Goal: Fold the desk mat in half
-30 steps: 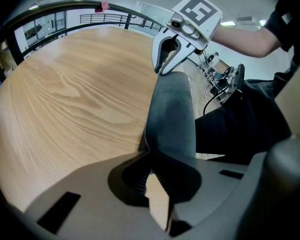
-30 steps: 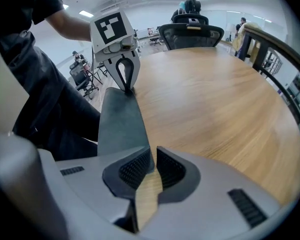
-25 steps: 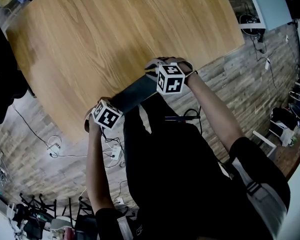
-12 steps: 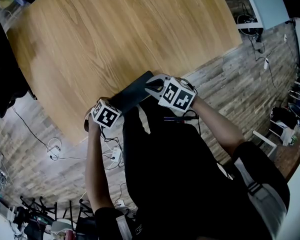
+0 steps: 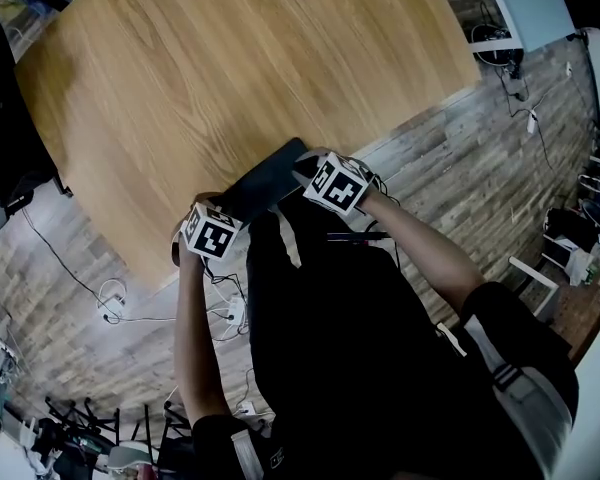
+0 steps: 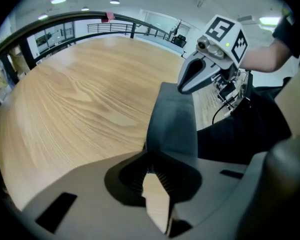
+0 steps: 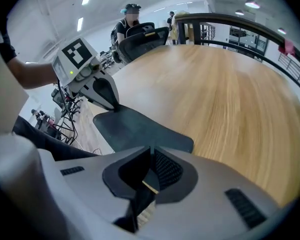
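At the near rim of a round, light-wood table [image 5: 230, 68], a thin dark grey desk mat [image 5: 270, 180] spans the gap between two hand-held grippers, partly over the tabletop. The left gripper [image 6: 151, 156] and the right gripper [image 7: 151, 170] each have their jaws clamped tight on an opposite end of it. The mat looks light, limp and smooth, curling between the grips, so it is probably best pinched near corners and kept taut.
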`<action>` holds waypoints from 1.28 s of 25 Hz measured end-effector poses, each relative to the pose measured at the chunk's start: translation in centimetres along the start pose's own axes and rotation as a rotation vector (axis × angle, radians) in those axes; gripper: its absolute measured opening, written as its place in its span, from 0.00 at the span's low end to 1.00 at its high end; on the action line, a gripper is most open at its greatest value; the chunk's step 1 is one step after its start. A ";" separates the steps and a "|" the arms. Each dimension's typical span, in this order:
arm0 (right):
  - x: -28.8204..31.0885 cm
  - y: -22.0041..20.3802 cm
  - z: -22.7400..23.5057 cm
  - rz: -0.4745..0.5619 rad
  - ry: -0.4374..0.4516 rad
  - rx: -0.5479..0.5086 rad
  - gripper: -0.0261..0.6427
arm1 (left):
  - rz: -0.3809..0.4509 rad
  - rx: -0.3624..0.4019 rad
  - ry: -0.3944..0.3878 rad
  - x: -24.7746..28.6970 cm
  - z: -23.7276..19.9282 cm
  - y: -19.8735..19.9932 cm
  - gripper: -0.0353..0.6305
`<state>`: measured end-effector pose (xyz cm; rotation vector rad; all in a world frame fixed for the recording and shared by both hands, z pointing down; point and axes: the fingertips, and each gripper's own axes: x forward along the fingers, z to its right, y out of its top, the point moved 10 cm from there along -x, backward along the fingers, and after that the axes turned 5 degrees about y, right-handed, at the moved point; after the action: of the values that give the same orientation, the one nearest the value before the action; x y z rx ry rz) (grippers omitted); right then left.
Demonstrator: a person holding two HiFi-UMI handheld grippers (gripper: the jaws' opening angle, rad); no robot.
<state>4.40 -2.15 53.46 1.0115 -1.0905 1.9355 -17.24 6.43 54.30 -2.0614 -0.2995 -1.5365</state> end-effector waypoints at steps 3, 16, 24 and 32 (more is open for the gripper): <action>0.2 -0.2 0.1 -0.003 -0.013 0.019 0.10 | 0.079 -0.106 0.038 -1.2 -0.7 -0.6 0.17; 1.2 -0.8 0.3 -0.014 -0.090 0.092 0.10 | 0.607 -0.522 0.168 -8.0 4.7 -1.5 0.21; 0.6 -1.0 0.1 0.045 -0.130 0.214 0.10 | 0.621 -0.701 0.135 -2.2 8.9 -1.8 0.16; 0.2 -1.3 0.3 0.091 -0.108 0.244 0.10 | 0.583 -0.848 0.284 0.4 8.8 -2.6 0.11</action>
<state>5.52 -1.86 54.27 1.2289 -0.9908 2.1473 -11.21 13.31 53.73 -2.1396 1.1384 -1.6695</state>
